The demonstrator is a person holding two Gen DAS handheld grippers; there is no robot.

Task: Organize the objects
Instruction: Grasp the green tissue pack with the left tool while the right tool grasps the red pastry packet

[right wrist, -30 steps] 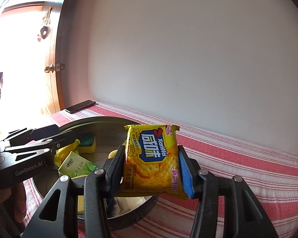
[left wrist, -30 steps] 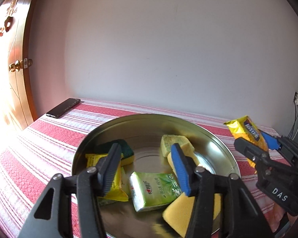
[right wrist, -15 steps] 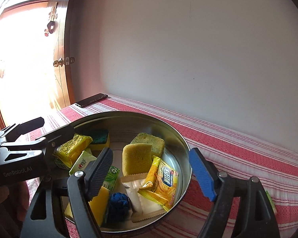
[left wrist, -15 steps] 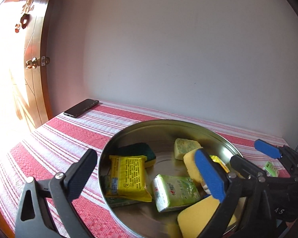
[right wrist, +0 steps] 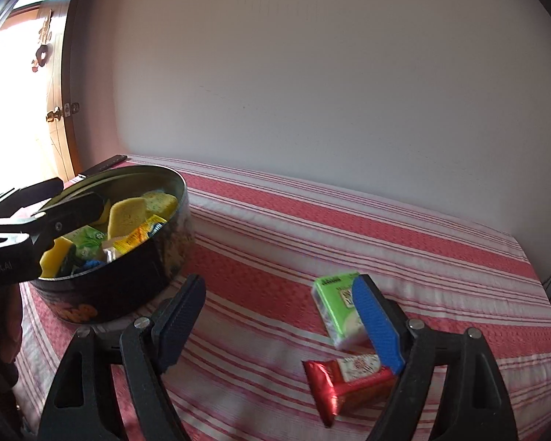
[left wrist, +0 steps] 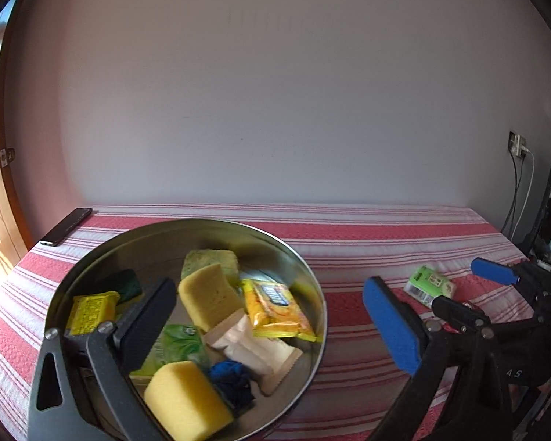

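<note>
A round metal tin [left wrist: 308, 279] on the red striped cloth holds yellow sponges [left wrist: 209, 299], a yellow cracker packet [left wrist: 275, 307], a green pack, a beige wrapper and a blue item. My left gripper [left wrist: 268, 290] is opening wide over the tin's right half, with nothing between its pads. My right gripper [right wrist: 279, 286] is also opening, low over bare cloth and gripping nothing. Its blue pad stands in front of a green tissue pack [right wrist: 330, 294], and a red snack wrapper [right wrist: 345, 382] lies just before it. In the left wrist view the right gripper [left wrist: 459, 286] sits beside the green tissue pack [left wrist: 428, 283].
A black phone [left wrist: 66, 226] lies at the table's far left corner by a wooden door [right wrist: 55, 110]. The white wall backs the table. A wall socket with a cable [left wrist: 518, 150] and a dark screen edge stand at the right end. The tin's dark outer wall [right wrist: 128, 279] is left of the right gripper.
The right gripper let go of the yellow cracker packet, which now lies in the tin. Both grippers opened and swung right; the right one now faces the green pack and red snack.
</note>
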